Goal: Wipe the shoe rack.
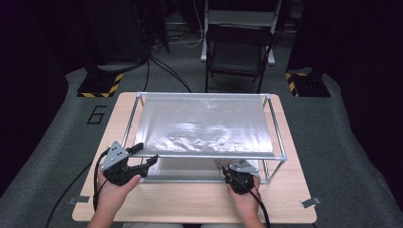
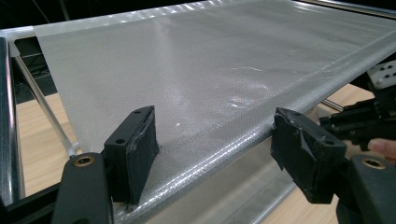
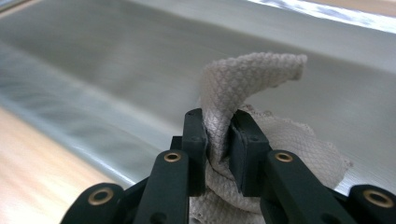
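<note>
A metal rack (image 1: 280, 142) with two shiny silver shelves stands on the wooden table (image 1: 190, 202). My left gripper (image 1: 146, 154) is open at the front left corner of the upper shelf (image 1: 199, 123). In the left gripper view the left gripper (image 2: 217, 135) has its jaws on either side of the upper shelf's front edge (image 2: 224, 140), not pressing on it. My right gripper (image 1: 227, 170) reaches under the upper shelf, over the lower shelf (image 1: 185, 171). In the right gripper view the right gripper (image 3: 219, 135) is shut on a white waffle-weave cloth (image 3: 252, 74), which bunches above the lower shelf (image 3: 116, 70).
A dark folding chair (image 1: 237, 52) stands behind the table. Black bases with yellow stripes (image 1: 100, 85) sit on the grey floor at both back corners. Cables trail from both grippers off the table's near edge. Bare wood lies in front of the rack.
</note>
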A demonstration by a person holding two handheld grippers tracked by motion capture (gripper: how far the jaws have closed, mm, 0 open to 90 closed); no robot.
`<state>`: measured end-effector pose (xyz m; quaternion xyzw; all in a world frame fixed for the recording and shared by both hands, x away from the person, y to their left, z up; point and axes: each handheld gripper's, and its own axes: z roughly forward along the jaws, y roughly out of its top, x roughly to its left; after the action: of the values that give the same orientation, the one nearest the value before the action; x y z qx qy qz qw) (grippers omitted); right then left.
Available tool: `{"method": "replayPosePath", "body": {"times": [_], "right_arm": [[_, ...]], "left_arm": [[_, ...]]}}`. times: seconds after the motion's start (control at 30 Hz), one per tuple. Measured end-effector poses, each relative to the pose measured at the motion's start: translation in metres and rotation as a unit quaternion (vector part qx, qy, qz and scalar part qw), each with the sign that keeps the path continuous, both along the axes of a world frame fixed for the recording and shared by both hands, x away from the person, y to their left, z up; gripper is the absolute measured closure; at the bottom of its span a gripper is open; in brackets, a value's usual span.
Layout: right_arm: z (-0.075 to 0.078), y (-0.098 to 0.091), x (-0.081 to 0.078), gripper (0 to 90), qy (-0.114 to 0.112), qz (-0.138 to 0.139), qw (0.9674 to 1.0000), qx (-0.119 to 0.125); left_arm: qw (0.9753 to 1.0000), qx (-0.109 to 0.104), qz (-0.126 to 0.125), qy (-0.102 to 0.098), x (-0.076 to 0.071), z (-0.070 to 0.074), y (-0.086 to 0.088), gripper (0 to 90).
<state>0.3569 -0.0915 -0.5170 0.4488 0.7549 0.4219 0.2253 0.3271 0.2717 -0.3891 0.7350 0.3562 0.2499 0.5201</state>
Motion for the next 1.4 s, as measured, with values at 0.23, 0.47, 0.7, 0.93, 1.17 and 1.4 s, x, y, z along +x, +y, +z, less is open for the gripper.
{"method": "replayPosePath", "body": {"times": [0.23,0.47,0.7,0.93,1.17,1.4], "right_arm": [[0.0,0.003,0.0,75.1,-0.004,0.015,0.9998,-0.011],[0.001,-0.032,-0.002,70.6,0.003,-0.012,0.9999,-0.005],[-0.002,-0.019,-0.001,65.0,0.012,0.021,0.9997,0.005],[-0.002,-0.012,0.004,69.0,-0.005,0.031,0.9995,0.0],[0.001,-0.044,-0.002,71.7,-0.008,-0.015,0.9998,-0.005],[-0.001,-0.031,0.002,72.2,-0.004,0.005,0.9999,0.015]], "left_arm": [[1.0,-0.004,-0.001,0.001,0.0,0.0,0.001,31.7],[1.0,-0.003,-0.001,0.002,0.001,0.0,0.0,31.6],[1.0,-0.003,-0.001,0.001,0.001,0.0,0.0,31.6],[1.0,-0.003,-0.001,0.002,0.001,0.001,0.0,31.6],[1.0,-0.003,-0.001,0.002,0.001,0.0,0.0,31.7],[1.0,-0.002,-0.001,0.002,0.001,0.0,0.0,31.7]]}}
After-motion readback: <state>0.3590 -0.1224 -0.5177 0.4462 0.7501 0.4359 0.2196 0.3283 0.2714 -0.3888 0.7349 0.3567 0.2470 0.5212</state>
